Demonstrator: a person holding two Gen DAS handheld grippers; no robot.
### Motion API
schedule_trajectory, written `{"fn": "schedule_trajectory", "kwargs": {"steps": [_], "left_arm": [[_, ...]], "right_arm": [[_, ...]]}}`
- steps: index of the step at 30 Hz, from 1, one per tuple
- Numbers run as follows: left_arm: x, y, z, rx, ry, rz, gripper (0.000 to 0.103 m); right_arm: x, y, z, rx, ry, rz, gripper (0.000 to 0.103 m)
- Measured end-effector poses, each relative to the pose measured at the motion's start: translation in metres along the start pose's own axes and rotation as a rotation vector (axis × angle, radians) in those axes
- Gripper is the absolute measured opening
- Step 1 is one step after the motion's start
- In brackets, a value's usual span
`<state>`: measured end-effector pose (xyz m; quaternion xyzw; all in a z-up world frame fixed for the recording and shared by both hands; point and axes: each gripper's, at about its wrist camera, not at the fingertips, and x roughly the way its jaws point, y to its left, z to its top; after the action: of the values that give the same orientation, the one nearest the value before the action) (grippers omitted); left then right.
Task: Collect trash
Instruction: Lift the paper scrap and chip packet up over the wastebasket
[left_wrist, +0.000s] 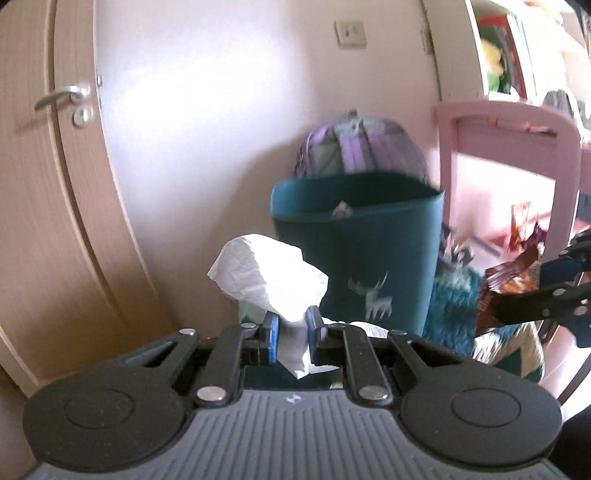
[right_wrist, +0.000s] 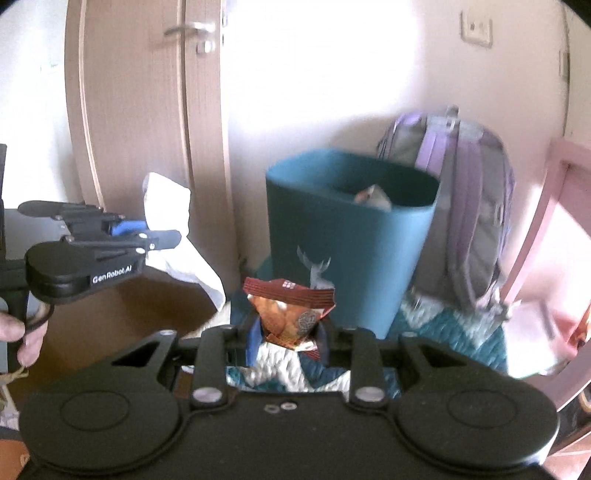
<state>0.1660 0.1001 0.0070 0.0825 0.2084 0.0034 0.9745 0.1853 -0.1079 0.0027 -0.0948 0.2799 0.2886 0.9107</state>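
The left gripper (left_wrist: 291, 328) pinches a white tissue (left_wrist: 269, 280); the right gripper (right_wrist: 288, 341) clamps a snack wrapper (right_wrist: 290, 312). Next, both likely need carrying over the teal bin (right_wrist: 351, 258), then releasing.

"GenRobot.AI" in white letters on the black side of the left gripper (right_wrist: 162, 236), right wrist view. Snack wrapper (right_wrist: 291, 314) carries print and a round emblem, too small to read. Teal bin (right_wrist: 351, 240) has a white deer figure, no words. Nothing readable in the left wrist view.
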Motion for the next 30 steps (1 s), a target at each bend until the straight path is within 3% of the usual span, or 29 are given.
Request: {"fn": "schedule_trajectory", "kwargs": {"steps": [8, 17, 24, 30], "left_arm": [[-0.015, -0.017, 0.057, 0.026, -0.084, -0.012, 0.015], [0.0, -0.025, 0.117, 0.01, -0.146, -0.022, 0.015], [0.038, -0.022, 0.152, -0.015, -0.122, -0.028, 0.015], [0.088, -0.016, 0.171, -0.056, -0.039, -0.032, 0.015]], "right_arm": [[-0.026, -0.019, 0.043, -0.018, -0.104, -0.039, 0.028], [-0.017, -0.04, 0.083, -0.015, -0.182, -0.095, 0.028], [0.01, -0.049, 0.105, -0.039, -0.177, -0.129, 0.028], [0.043, -0.059, 0.113, -0.062, -0.115, -0.133, 0.028]]}}
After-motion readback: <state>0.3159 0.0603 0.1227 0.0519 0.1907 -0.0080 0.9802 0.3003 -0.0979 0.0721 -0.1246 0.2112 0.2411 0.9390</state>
